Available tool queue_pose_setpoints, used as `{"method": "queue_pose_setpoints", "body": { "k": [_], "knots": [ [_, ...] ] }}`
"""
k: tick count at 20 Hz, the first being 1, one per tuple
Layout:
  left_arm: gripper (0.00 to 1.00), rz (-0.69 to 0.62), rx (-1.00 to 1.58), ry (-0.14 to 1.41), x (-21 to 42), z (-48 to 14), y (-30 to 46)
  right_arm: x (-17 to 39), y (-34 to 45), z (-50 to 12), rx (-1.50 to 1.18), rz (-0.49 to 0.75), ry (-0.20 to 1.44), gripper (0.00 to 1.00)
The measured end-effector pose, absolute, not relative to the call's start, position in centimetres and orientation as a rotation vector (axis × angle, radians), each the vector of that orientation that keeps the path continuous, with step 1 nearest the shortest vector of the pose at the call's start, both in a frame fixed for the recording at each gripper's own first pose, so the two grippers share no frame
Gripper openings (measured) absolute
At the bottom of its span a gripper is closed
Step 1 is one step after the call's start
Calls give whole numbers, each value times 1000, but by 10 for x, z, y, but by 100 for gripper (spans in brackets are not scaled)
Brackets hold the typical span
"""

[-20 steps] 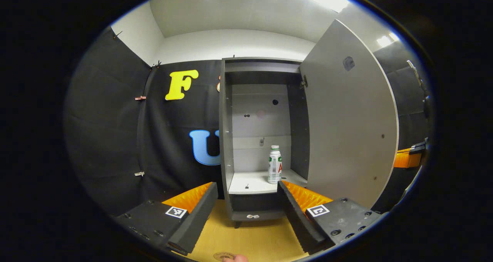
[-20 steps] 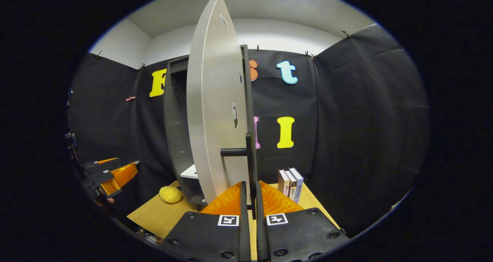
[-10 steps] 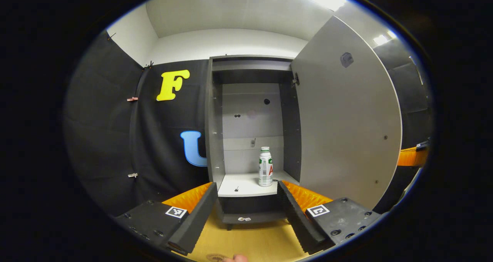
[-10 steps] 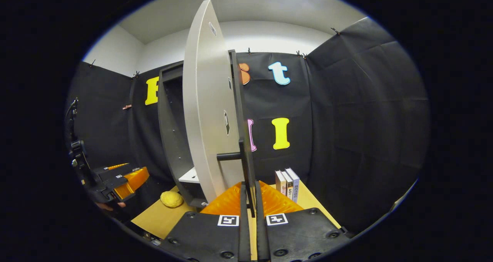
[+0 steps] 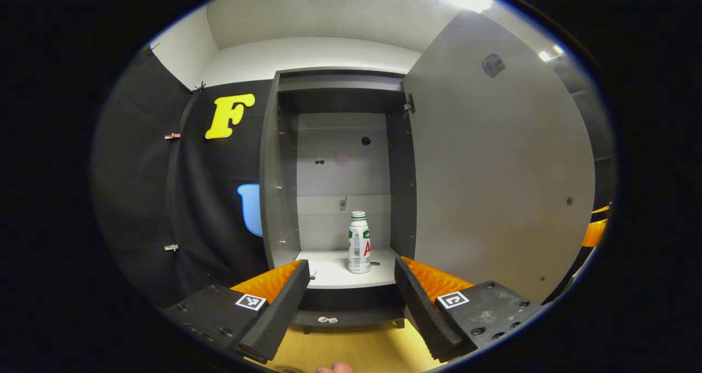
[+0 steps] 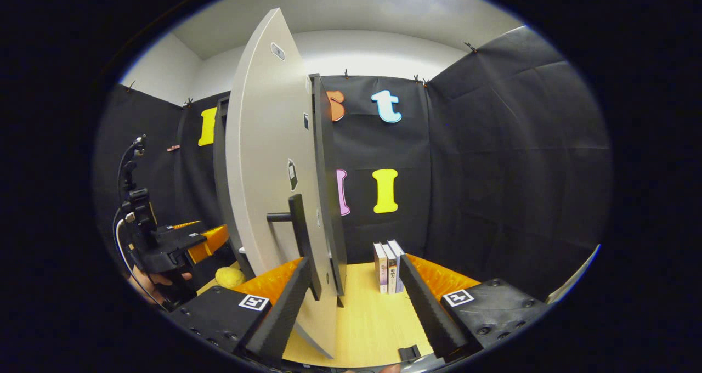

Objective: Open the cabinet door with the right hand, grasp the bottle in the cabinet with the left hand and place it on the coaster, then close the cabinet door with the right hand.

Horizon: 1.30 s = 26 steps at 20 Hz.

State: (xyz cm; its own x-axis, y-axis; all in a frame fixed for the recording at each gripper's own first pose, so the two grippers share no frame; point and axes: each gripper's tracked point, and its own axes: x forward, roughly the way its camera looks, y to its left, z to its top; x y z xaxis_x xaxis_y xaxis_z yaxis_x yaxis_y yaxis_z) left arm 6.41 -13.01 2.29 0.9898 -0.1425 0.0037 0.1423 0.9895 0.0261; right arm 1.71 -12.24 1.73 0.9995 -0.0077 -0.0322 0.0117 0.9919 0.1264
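The step in hand is judged to be the left-hand reach for the bottle; the door-opening step appears complete.

In the left gripper view, the left gripper (image 5: 351,301) is seen at 6 o'clock with its jaws spread wide and nothing held between them. Beyond the fingertips, the cabinet (image 5: 279,170) stands open, and the bottle (image 5: 359,243) is seen upright on the white shelf (image 5: 334,271), slightly toward 1 o'clock of the midpoint between the jaws and well apart from both fingers. It is recommended that the gripper be advanced level and straight, the opening be kept wide until the bottle body sits between the pads, and the closure be applied at mid-body, below the cap. Contact with the cabinet side walls should be avoided.

In the right gripper view, the right gripper (image 6: 354,307) is seen at 6 o'clock, jaws wide apart and empty. The door handle (image 6: 299,236) lies at 11 o'clock, just beside the left finger, apparently released. The cabinet door (image 6: 263,186) stands swung out. Books (image 6: 386,266) are seen farther back at 12 o'clock.
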Motion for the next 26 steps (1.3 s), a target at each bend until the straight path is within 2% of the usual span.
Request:
{"method": "queue_pose_setpoints", "body": {
  "k": [3, 5, 6, 18, 26],
  "knots": [
    [97, -156, 14, -15, 93, 17, -143, 25, -141, 26, 122, -49, -45, 98],
    [97, -173, -2, -16, 115, 13, -154, 34, -145, 11, 132, -46, 4, 100],
    [97, -177, -5, -18, 127, 12, -159, 35, -152, 5, 119, -64, 7, 98],
    [98, -162, -60, 36, 279, -32, -177, 47, -194, 7, 119, -178, -11, 97],
    [98, -128, -33, 45, 345, -60, -178, 58, -207, -2, 104, -216, 11, 97]
  ]
}}
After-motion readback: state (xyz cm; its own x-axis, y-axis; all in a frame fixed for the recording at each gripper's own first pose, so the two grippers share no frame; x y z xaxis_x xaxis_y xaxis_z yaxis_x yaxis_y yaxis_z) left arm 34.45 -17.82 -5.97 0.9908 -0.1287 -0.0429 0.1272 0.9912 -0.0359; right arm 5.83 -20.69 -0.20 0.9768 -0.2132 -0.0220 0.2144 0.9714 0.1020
